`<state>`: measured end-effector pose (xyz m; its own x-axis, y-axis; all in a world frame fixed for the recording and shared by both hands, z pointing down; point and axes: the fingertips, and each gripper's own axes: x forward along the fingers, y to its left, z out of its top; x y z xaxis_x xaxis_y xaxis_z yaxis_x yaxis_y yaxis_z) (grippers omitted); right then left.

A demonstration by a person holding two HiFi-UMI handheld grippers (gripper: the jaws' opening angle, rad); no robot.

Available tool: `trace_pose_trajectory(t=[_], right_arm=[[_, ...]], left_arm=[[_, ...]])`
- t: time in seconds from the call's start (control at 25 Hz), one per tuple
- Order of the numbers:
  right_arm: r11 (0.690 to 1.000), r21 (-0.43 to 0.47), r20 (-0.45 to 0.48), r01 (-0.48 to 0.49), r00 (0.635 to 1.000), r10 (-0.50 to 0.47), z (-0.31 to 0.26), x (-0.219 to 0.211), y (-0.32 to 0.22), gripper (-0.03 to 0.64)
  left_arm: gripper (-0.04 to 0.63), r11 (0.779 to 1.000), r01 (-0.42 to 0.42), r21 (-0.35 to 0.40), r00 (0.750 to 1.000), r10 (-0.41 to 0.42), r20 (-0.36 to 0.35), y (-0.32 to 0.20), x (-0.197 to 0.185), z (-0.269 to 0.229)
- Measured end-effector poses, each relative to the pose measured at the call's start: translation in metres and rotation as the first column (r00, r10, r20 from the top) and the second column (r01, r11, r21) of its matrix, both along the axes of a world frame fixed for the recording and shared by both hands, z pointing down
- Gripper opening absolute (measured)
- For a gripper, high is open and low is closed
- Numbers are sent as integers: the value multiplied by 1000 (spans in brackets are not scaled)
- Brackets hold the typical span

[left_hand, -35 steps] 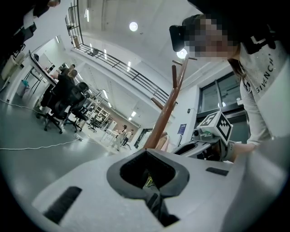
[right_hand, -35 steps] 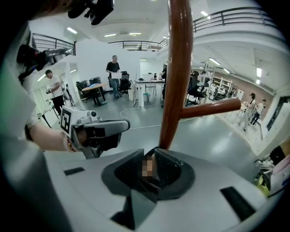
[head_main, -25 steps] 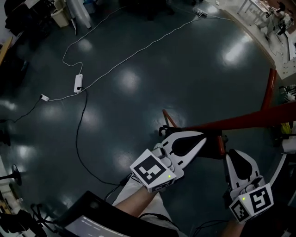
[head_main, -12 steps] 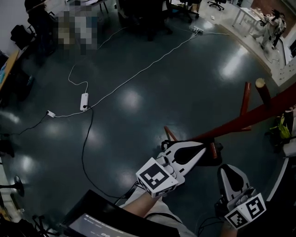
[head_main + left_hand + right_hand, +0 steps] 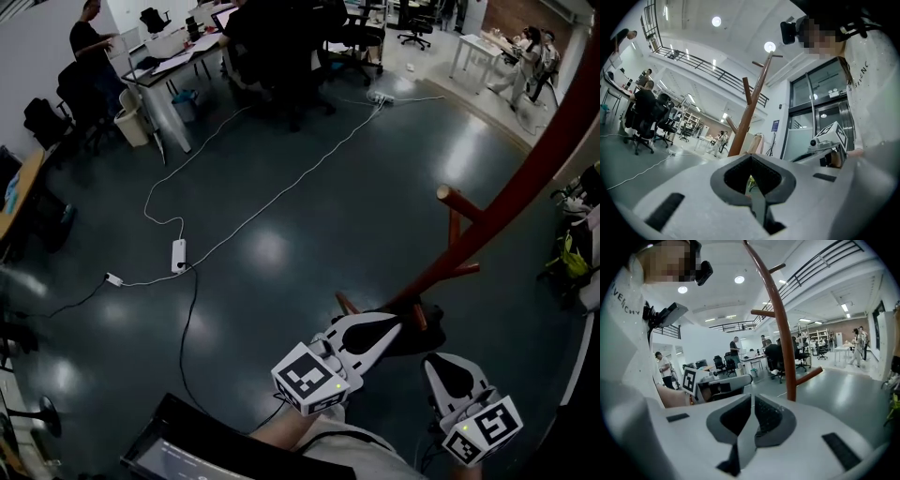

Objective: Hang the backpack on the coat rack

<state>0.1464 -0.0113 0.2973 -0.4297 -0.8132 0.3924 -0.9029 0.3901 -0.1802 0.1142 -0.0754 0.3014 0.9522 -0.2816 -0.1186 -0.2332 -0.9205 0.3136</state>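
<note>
No backpack shows in any view. The reddish-brown coat rack rises from a dark base up to the upper right, with short pegs on its pole. My left gripper is shut and empty, its tips close beside the rack's foot. Just to its right, lower in the head view, my right gripper is also shut and empty. The left gripper view has the shut left gripper pointing at the rack pole. In the right gripper view the pole stands just beyond the shut right gripper.
A white cable with a power strip and a black cable cross the dark glossy floor. Desks, office chairs and people fill the back. Yellow-green bags lie at the right edge. A dark screen is at bottom left.
The head view has tilted upward, so the rack's pegs and the office at the back came into view. Both grippers sit lower in the picture and stay shut.
</note>
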Motion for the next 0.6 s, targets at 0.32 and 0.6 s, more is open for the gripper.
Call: trace_pose_trajectory(t=[0.32, 0.6], right_arm=[[998, 61, -27, -12, 1000, 13, -18, 1, 3, 37], [997, 73, -23, -25, 999, 27, -24, -3, 2, 37]], left_arm=[[9, 1000, 4, 30, 1000, -4, -6, 1, -3, -19], [9, 1000, 12, 28, 1000, -12, -7, -2, -9, -23]])
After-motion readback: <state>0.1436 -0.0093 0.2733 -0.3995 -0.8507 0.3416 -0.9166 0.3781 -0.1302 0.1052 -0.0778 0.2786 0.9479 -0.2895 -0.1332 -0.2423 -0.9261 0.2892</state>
